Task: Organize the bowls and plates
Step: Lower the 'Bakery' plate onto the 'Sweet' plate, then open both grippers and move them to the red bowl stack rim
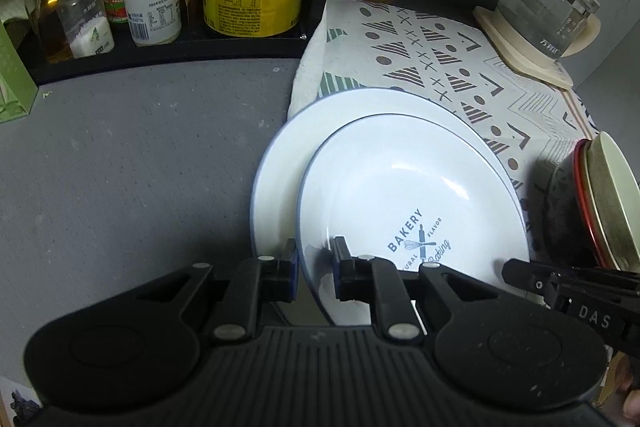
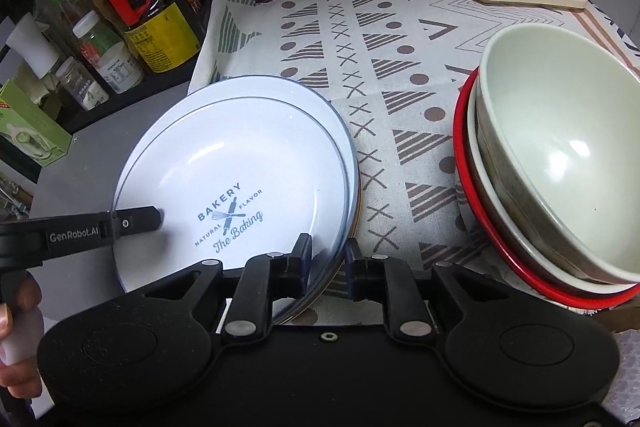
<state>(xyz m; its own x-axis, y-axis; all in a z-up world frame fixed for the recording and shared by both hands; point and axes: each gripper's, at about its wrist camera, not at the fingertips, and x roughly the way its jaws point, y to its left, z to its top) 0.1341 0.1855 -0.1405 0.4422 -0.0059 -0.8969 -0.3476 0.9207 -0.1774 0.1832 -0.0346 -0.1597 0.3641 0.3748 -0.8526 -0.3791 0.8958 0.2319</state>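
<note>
Stacking plates at lower centre of both views: left gripper (image 1: pixel 314 265) and right gripper (image 2: pixel 328 259), jaws narrowly parted, straddled top plate (image 1: pixel 404 203) rims unclamped; needed closing, then lifting evenly.

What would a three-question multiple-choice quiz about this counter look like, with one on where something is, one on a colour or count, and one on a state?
1. Where does the bowl stack stand relative to the plates, seen from the right wrist view?
A. To their right, on the patterned cloth
B. On top of them
C. Behind the kettle

2. How many white plates are stacked?
A. One
B. Two
C. Four

3. What is the left gripper doing?
A. Holding a bottle
B. Lying flat on the cloth
C. Straddling the printed plate's rim

Answers:
1 A: the bowl stack sits right of the plates on the patterned cloth.
2 B: the printed plate lies in a larger plate.
3 C: the left gripper has one finger on each side of the rim.
</note>
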